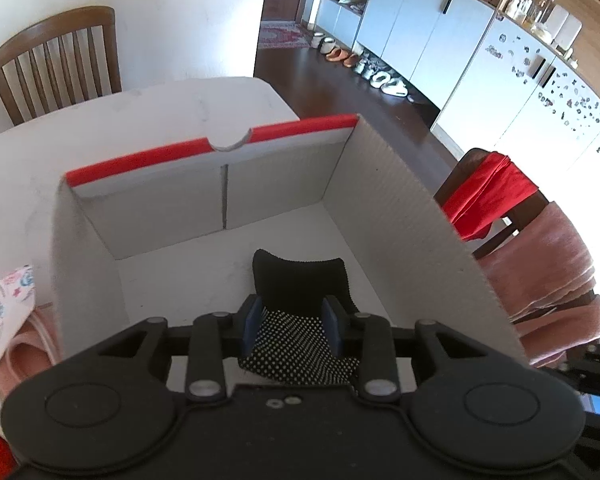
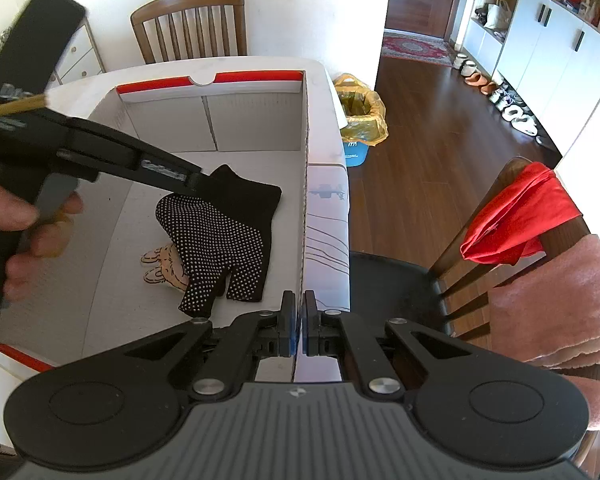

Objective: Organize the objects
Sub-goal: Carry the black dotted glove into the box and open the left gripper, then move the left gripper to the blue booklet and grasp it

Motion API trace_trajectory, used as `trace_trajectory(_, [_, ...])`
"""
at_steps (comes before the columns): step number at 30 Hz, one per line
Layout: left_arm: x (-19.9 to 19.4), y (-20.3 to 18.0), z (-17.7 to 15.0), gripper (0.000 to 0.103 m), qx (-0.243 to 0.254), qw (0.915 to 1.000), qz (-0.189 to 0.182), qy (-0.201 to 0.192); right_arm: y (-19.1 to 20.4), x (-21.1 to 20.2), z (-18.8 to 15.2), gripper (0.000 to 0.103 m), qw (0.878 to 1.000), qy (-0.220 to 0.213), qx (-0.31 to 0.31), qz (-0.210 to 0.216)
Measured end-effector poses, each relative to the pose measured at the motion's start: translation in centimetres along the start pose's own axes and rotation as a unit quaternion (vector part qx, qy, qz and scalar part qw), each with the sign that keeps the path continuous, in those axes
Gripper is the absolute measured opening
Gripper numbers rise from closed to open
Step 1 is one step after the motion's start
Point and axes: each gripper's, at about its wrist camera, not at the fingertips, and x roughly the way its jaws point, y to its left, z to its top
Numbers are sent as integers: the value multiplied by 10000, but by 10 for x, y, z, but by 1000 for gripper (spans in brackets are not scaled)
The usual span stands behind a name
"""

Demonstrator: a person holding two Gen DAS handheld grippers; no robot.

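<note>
A white cardboard box (image 1: pixel 396 208) with a red rim stands on the white table (image 1: pixel 140 120); it also shows in the right wrist view (image 2: pixel 256 120). My left gripper (image 1: pixel 293 328) is shut on a black glove with white dots (image 1: pixel 300 280) and holds it inside the box, just above the floor. In the right wrist view the glove (image 2: pixel 220 240) hangs from the left gripper (image 2: pixel 196 180) over a small tan bunny-patterned item (image 2: pixel 166 266). My right gripper (image 2: pixel 299 320) is shut on the box's right wall (image 2: pixel 305 208) at its near end.
A wooden chair (image 2: pixel 188 24) stands behind the table. Another chair (image 2: pixel 520 216) at right carries a red cloth (image 2: pixel 516 220) and a pink towel (image 2: pixel 560 300). A patterned pouch (image 1: pixel 4 308) lies left of the box. A bin with a yellow bag (image 2: pixel 360 116) stands on the floor.
</note>
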Motion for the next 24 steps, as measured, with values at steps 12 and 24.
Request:
trace_trajectory(12, [-56, 1, -10, 32, -74, 9991, 4, -410, 2, 0, 0, 2, 10000, -9, -61, -69])
trace_trajectory(24, [-102, 16, -33, 44, -271, 9963, 182, -791, 4, 0, 0, 2, 9999, -23, -114, -123])
